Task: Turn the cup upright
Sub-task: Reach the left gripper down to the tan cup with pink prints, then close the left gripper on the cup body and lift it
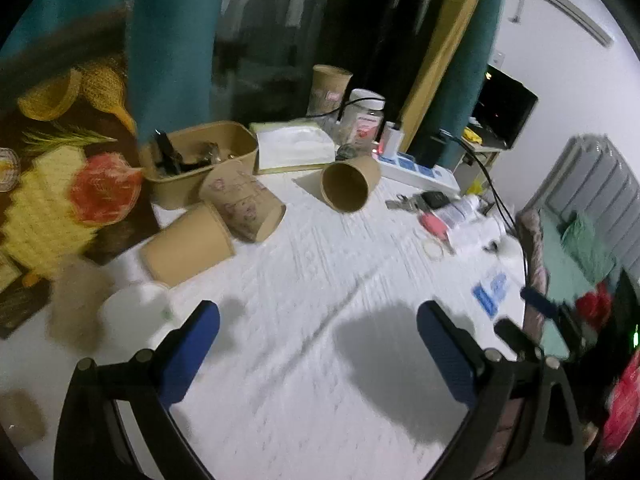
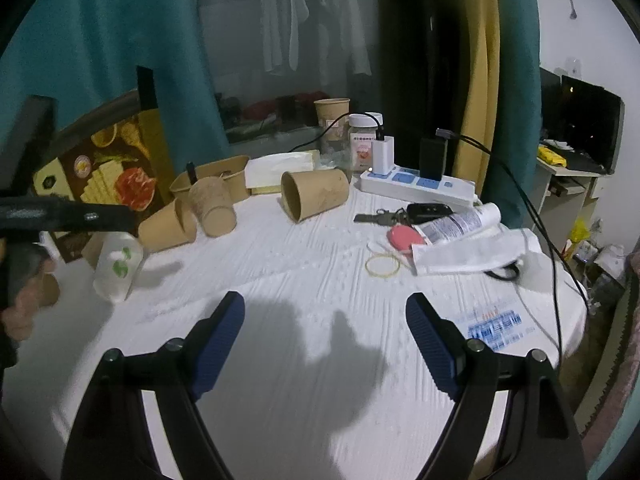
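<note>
Brown paper cup (image 2: 314, 194) lies on its side near the table's far edge, mouth toward you, just left of the power strip (image 2: 416, 184). Your right gripper (image 2: 325, 320) and left gripper (image 1: 318, 326) both hang spread wide over bare tablecloth (image 2: 300, 280), empty, well short of it.

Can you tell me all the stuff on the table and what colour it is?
Brown paper cups lying on their sides: three, mid-table.
Upright brown paper cup: one, far edge.
White plastic cup: one, left.
Brown paper tub: one, behind the cups.
White power strip: one, back right.
Keys with black fob: one bunch, right.
Yellow rubber band: one, right.
White-lidded clear jar: one, back.
White tablecloth: one.
Left gripper: blue pads, open, empty.
Right gripper: blue pads, open, empty.
</note>
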`<action>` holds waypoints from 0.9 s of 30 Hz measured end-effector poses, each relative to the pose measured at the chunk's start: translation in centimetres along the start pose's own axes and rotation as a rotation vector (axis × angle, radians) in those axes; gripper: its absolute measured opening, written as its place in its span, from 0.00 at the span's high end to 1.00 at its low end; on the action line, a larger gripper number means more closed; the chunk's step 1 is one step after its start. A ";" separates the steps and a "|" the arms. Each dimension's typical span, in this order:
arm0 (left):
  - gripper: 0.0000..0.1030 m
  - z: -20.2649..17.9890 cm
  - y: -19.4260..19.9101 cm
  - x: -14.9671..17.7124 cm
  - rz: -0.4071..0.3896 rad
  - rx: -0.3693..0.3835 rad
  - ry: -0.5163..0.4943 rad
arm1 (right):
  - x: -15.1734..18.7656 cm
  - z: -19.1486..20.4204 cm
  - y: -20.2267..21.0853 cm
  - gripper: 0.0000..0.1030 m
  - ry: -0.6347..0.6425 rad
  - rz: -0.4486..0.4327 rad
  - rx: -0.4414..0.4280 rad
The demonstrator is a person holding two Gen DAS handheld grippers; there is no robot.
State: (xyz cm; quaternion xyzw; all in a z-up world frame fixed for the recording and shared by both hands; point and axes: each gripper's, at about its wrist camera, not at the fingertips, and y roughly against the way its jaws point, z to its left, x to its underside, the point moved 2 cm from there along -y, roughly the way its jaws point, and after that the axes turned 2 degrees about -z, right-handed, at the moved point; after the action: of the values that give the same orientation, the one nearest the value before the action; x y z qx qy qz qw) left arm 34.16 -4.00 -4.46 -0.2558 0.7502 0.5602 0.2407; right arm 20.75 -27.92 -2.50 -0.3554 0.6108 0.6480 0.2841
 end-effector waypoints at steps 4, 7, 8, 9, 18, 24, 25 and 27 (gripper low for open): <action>0.11 1.7 -5.0 -2.7 0.059 0.051 0.129 | -1.0 -0.5 -1.7 0.21 -0.004 -0.003 -0.018; 0.16 2.1 -7.9 -4.7 0.066 0.053 0.170 | -1.5 -0.9 -2.9 0.21 -0.004 -0.008 -0.033; 0.16 2.4 -8.7 -5.2 0.075 0.042 0.192 | -1.4 -0.9 -3.1 0.21 -0.005 -0.007 -0.036; 0.16 2.6 -9.3 -5.5 0.081 0.037 0.219 | -1.4 -1.1 -3.4 0.21 -0.008 -0.005 -0.039; 0.16 4.9 -14.9 -7.7 0.142 -0.127 0.324 | -0.8 -1.7 -4.7 0.21 -0.032 0.012 -0.054; 0.22 5.5 -18.0 -8.6 0.165 -0.144 0.362 | -0.3 -1.7 -4.1 0.21 -0.039 0.011 -0.052; 0.33 5.6 -18.6 -8.7 0.177 -0.138 0.369 | -0.2 -1.8 -3.8 0.21 -0.044 0.011 -0.048; 0.37 5.4 -19.0 -8.5 0.182 -0.111 0.378 | 0.0 -1.9 -3.3 0.21 -0.052 0.011 -0.041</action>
State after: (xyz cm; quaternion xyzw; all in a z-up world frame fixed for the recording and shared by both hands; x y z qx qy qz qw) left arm 53.45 -2.40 -13.98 -0.3007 0.7700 0.5620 0.0298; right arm 23.61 -29.52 -4.41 -0.3410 0.5917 0.6709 0.2890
